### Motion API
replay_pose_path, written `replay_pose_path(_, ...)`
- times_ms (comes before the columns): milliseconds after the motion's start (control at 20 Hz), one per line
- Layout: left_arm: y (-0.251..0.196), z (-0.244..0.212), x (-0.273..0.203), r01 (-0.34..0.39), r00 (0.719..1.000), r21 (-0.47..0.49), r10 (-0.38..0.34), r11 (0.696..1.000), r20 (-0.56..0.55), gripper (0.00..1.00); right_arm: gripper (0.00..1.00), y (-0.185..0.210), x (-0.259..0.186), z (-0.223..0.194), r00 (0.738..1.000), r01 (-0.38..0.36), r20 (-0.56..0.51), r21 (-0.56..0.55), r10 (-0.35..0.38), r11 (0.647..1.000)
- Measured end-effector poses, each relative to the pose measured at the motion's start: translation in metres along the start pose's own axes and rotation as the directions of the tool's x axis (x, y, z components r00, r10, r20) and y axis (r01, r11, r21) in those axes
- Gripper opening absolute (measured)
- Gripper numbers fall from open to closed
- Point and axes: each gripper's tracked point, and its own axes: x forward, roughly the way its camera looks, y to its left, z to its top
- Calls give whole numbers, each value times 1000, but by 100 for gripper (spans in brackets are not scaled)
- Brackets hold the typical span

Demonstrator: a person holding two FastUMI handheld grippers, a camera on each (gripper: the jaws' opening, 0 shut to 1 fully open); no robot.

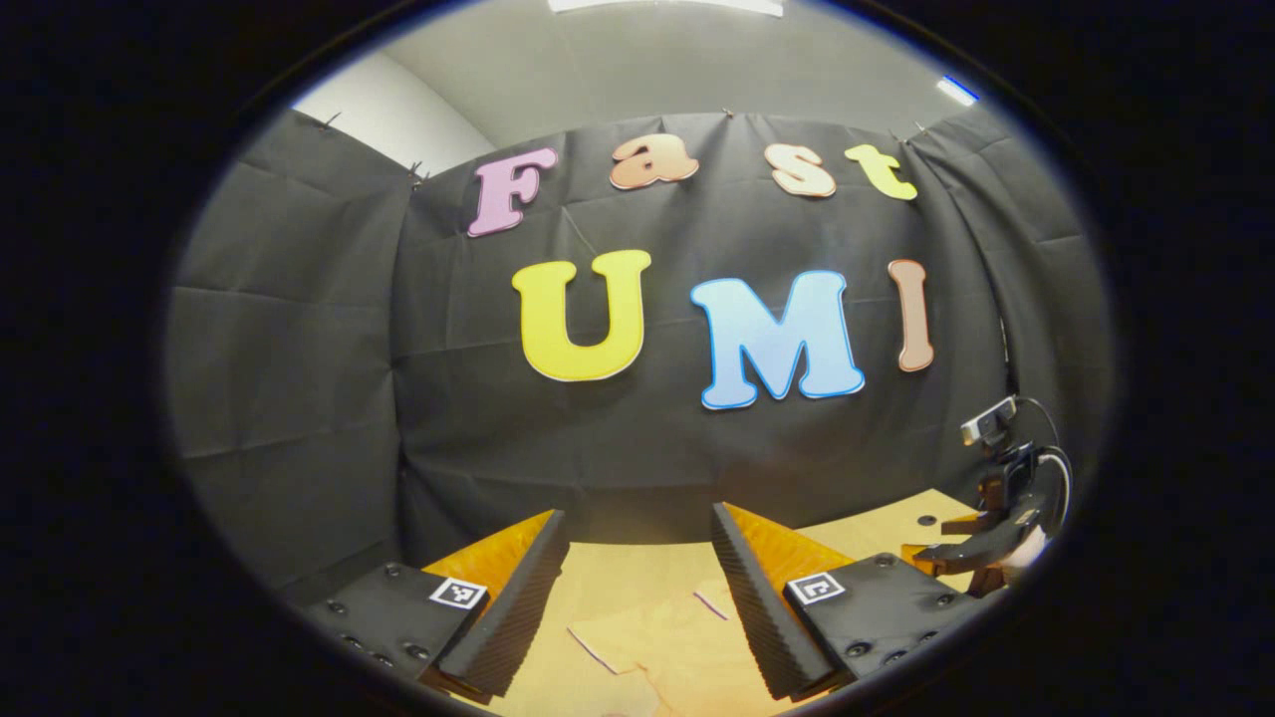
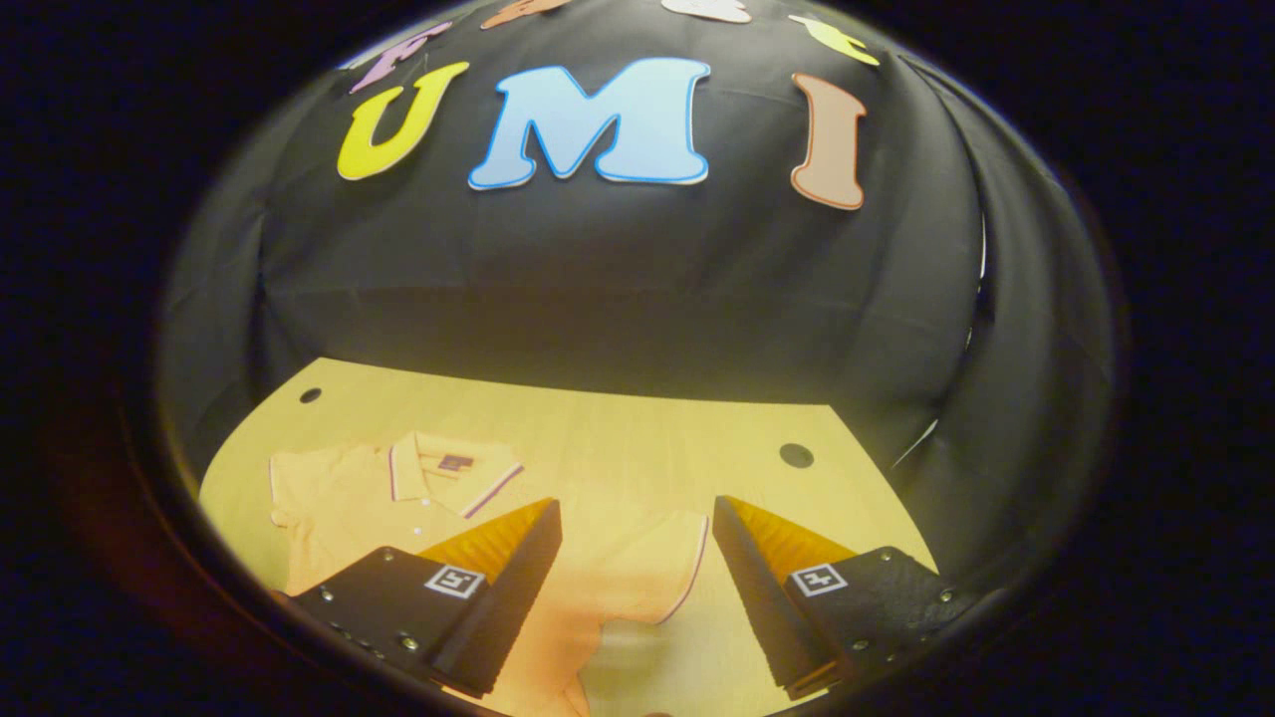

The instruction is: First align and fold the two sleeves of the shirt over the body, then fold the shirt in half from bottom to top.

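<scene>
In the right gripper view, right gripper [image 2: 637, 597] released, jaws spread wide, nothing between them, held above the table [image 2: 618, 418]. Directly below and between the fingers, the shirt [image 2: 349, 498]: pale yellow polo, spread flat on the wood, lying mostly under and beyond the left finger. One short sleeve [image 2: 652, 568] with a dark-piped cuff reaching across the gap toward the right finger, not touching it. Farther off, ahead and to the left, the collar [image 2: 438, 468] with striped edging, open, and the other sleeve at the far left. Beyond the shirt, bare tabletop with two dark round holes, then the black cloth wall. In the left gripper view, left gripper [image 1: 637, 597] likewise released, jaws well apart, empty. Under the gap, a pale fold of the shirt with a thin dark edge, lying flat on the table, apart from both fingers. Ahead to the right, the other gripper, with a small camera [image 1: 989, 420] and cable near it; whether attached, cannot tell.
</scene>
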Motion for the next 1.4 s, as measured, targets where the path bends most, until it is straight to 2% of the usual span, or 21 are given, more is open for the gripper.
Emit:
replay_pose_path(350,13,-9,17,-35,999,15,36,999,-38,94,96,-12,70,-63,979,42,-198,7,-40,999)
replay_pose_path(700,18,-21,29,-55,995,17,56,998,-81,94,96,-23,96,-99,951,81,-302,21,-71,997)
replay_pose_path(850,19,-21,32,-57,995,22,59,998,-82,94,97,-22,101,-102,950,75,-307,45,-58,996)
replay_pose_path(950,18,-23,32,-54,995,15,56,998,-86,94,96,-10,102,-105,947,25,-322,118,15,993)
replay_pose_path(1050,17,-23,32,-55,995,9,56,998,-86,95,66,-5,106,-104,945,19,-324,162,35,987)
replay_pose_path(1100,17,-23,32,-56,995,8,56,998,-86,94,59,-3,105,-105,944,1,-324,165,54,986)
replay_pose_path(1250,20,-23,30,-60,994,4,60,998,-90,94,21,3,103,-101,947,-24,-315,150,71,988)
replay_pose_path(1300,22,-24,29,-64,994,4,64,998,-92,94,11,4,103,-102,946,-22,-319,135,65,991)
replay_pose_path(1400,26,-26,28,-70,993,2,70,998,-97,94,11,6,102,-101,944,-24,-325,106,58,994)
